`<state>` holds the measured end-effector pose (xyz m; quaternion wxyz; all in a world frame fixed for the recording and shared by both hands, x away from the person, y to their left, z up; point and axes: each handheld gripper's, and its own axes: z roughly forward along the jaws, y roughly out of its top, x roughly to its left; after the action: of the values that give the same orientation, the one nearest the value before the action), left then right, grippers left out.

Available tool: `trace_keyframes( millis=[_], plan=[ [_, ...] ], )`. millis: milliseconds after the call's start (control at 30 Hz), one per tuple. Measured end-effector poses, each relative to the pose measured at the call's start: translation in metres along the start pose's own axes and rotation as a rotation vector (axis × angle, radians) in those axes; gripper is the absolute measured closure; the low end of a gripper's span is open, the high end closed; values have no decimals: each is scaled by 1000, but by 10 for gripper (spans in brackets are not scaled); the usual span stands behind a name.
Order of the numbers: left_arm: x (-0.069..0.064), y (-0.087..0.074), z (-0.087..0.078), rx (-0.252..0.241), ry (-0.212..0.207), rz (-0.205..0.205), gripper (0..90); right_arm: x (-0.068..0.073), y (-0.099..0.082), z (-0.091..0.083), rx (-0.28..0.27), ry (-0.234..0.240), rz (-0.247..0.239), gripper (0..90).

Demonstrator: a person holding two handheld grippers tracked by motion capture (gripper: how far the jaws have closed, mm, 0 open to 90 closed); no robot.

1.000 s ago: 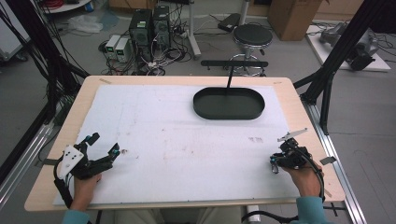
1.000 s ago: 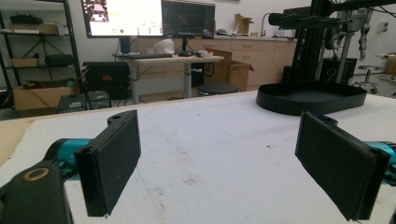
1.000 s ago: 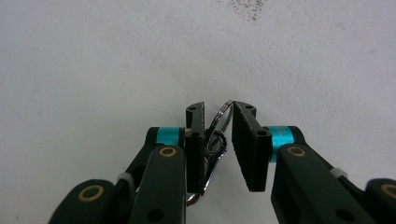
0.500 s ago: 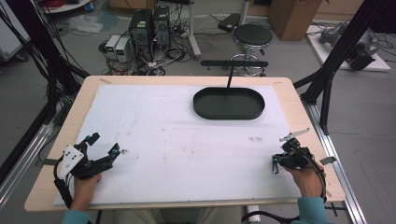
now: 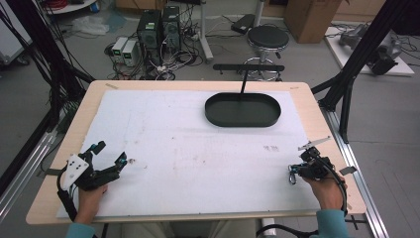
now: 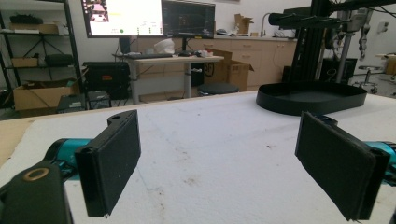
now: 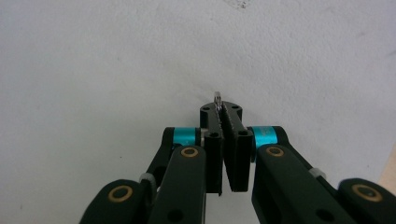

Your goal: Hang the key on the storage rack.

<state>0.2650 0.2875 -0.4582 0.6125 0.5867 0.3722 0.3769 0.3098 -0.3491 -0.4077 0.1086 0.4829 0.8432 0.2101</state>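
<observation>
White foam mat is bare except the far-right black tray; your right gripper, jaws closed, pinches a small metal ring near-right—likely light, stiff, slippery, so hold its rim; left gripper gapes empty.

The right tool has drifted slightly nearer the table's front edge.

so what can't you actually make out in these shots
- Right tongs: a sliver of metal pokes out between the closed jaws in the right gripper view; too little shows to name it.
- High view: the small thing at the tip of the right tongs is too tiny to identify.
- Black tray: its low rim hides the floor inside in the left gripper view.
- Left tongs: the edges cut off the jaw bases.
</observation>
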Motion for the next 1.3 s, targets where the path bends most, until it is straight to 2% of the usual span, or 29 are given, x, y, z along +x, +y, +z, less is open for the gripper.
trace_keyframes(
  millis=[167, 267, 500, 800, 867, 1300],
  plan=[
    [0, 0, 0, 0, 0, -1, 146, 0, 2, -1, 0, -9, 2, 892],
    [0, 0, 0, 0, 0, -1, 146, 0, 3, -3, -35, -1, 0, 893],
    [0, 0, 0, -1, 0, -2, 146, 1, 14, -16, -160, 53, -17, 894],
    [0, 0, 0, -1, 1, -1, 146, 12, 43, -38, -332, 158, -67, 894],
    [0, 0, 0, -1, 1, -1, 146, 15, 49, -41, -354, 165, -72, 894],
    [0, 0, 0, -2, 1, -2, 146, 7, 90, -54, -413, 224, -77, 894]
  ],
)
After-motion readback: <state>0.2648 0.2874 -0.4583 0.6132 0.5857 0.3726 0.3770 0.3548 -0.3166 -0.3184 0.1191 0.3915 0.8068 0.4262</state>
